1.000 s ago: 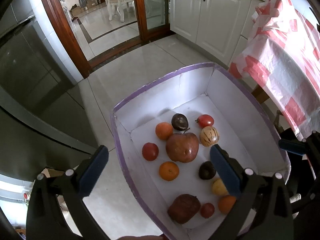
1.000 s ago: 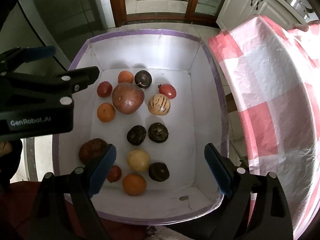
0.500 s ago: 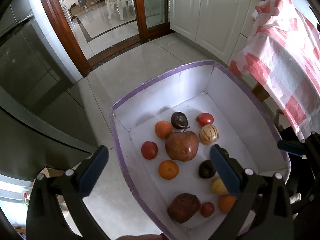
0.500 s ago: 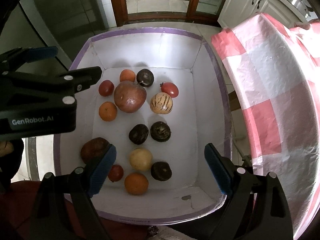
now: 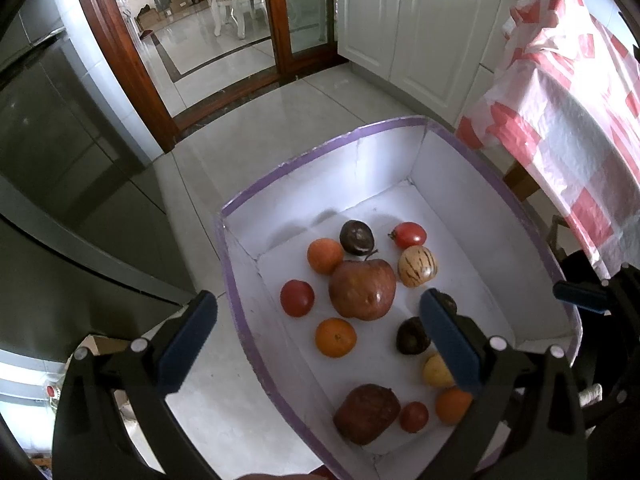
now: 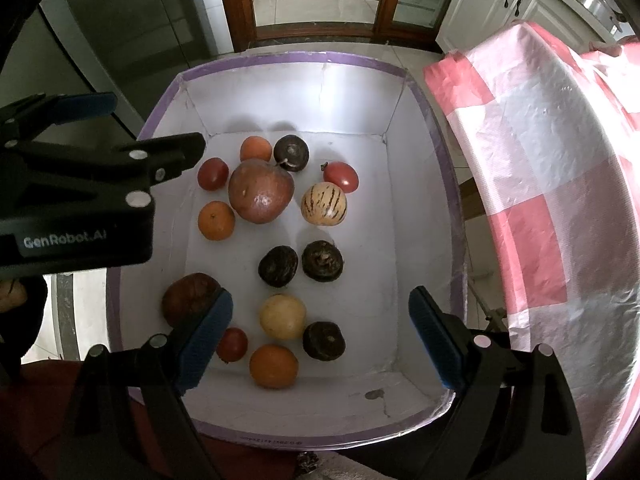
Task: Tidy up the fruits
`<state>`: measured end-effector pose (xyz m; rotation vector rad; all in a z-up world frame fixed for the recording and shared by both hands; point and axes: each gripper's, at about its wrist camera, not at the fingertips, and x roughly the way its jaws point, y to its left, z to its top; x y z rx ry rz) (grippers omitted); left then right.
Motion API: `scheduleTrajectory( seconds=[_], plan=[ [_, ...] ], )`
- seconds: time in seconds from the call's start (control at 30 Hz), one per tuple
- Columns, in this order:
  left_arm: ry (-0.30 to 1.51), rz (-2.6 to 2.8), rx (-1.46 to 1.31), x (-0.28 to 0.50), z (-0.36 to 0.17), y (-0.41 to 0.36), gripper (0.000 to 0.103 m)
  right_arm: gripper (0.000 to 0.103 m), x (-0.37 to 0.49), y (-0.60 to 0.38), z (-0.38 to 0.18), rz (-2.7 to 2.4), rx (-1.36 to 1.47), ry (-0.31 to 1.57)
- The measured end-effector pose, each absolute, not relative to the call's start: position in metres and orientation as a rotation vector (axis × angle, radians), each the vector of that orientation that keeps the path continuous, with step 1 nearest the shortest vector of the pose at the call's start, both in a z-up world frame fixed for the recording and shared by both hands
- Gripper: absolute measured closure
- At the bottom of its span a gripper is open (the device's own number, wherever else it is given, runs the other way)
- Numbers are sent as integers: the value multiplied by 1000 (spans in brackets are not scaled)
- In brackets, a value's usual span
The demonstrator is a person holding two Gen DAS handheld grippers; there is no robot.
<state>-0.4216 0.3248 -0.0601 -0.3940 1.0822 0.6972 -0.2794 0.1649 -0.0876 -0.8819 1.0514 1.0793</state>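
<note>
A white box with a purple rim [image 6: 304,58] [image 5: 320,154] holds several fruits. A big red apple [image 6: 261,191] [image 5: 362,289] lies beside a striped yellow melon [image 6: 324,203] [image 5: 417,266]. Around them are oranges [image 6: 216,220], tomatoes [image 6: 341,176] and dark round fruits [image 6: 322,260]. A brown fruit [image 6: 188,297] [image 5: 367,412] sits near the front. My right gripper [image 6: 320,334] hovers open above the box's near end, over a pale yellow fruit [image 6: 282,316]. The open left gripper [image 5: 316,338] [image 6: 132,128] hangs over the box's left wall.
A table under a red and white checked cloth [image 6: 552,184] [image 5: 568,112] stands right of the box. Dark glossy appliance fronts [image 5: 60,152] rise on the left. White cabinets [image 5: 400,28] and a wooden door frame [image 5: 120,48] stand behind, across a tiled floor [image 5: 280,120].
Both grippers have drifted slightly; the box and fruits sit a little lower in the right wrist view. No fruit has moved.
</note>
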Motion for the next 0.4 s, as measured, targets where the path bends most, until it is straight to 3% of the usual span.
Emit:
scheduleTrajectory(
  seconds=[0.4],
  plan=[
    [1087,704,-398,-422,-61,330,1,16,-280,160,-87,1090,-876,1046]
  ],
)
